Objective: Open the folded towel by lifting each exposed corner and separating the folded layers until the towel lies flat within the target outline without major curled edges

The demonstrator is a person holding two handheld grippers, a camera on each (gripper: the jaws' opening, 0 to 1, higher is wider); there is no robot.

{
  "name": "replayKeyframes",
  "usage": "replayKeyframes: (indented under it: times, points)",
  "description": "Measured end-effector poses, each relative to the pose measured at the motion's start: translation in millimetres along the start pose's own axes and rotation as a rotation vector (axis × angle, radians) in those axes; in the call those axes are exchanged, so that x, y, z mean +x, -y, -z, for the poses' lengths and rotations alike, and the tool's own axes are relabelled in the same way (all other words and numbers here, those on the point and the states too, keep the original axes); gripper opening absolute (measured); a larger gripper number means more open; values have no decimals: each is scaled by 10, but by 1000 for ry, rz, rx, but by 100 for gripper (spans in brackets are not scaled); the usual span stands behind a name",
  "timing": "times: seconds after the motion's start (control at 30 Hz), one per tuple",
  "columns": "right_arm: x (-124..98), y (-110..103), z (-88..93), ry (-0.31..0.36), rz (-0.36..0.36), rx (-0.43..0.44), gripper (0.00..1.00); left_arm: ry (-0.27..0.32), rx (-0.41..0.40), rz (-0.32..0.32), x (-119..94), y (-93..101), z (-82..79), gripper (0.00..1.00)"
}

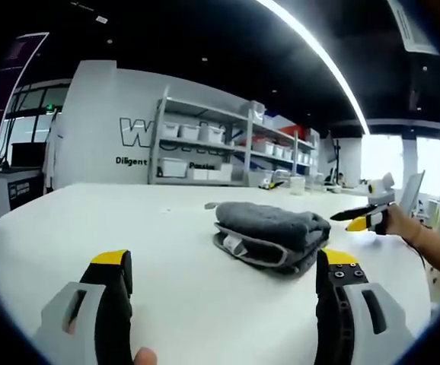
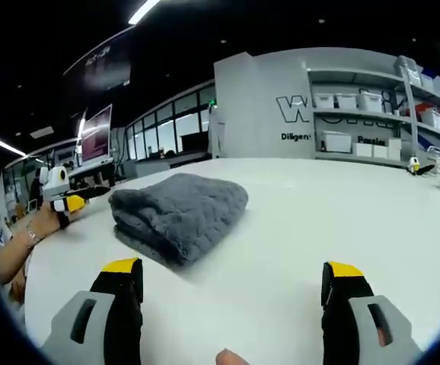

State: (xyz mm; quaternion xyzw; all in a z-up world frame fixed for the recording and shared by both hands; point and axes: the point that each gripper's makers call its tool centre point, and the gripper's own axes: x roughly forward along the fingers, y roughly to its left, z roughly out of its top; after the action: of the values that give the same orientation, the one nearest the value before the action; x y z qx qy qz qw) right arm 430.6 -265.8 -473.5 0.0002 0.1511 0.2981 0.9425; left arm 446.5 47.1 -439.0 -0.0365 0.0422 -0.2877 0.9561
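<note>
Grey towel (image 1: 269, 236) lies folded in a thick bundle on the white table (image 1: 129, 220), well in from its edges, label tab showing at its near fold; left gripper (image 1: 227, 293) jaws spread wide, holding nothing, short of the towel; right gripper (image 2: 231, 293) likewise spread and empty, just short of it; shelves (image 1: 227, 148) beyond the far edge.

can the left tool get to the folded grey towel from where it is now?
Probably yes. The left tool, jaws wide open, faces the folded grey fleece towel across bare white table, nothing between. Another hand-held tool sits beyond the towel, off the path.
</note>
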Motion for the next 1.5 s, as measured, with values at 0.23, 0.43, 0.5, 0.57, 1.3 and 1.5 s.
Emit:
replayKeyframes:
  times: [0.23,0.43,0.5,0.57,1.3,1.5]
  points:
    - [14,-1,-13,1,-5,-7,100,0,5,-4,-11,4,-1,99]
    - [11,-4,-43,8,-5,-16,100,2,5,-4,-24,20,0,99]
    - [-5,-12,-86,24,-9,-13,100,1,9,-7,-26,18,0,99]
    - [-16,-29,-122,38,-14,-12,100,-1,8,-7,-23,17,5,99]
    - [41,-440,-262,87,-163,-175,99,4,-8,-12,-37,-21,-10,98]
    - [59,-634,-289,111,-248,-199,99,1,-1,-6,-34,12,-1,98]
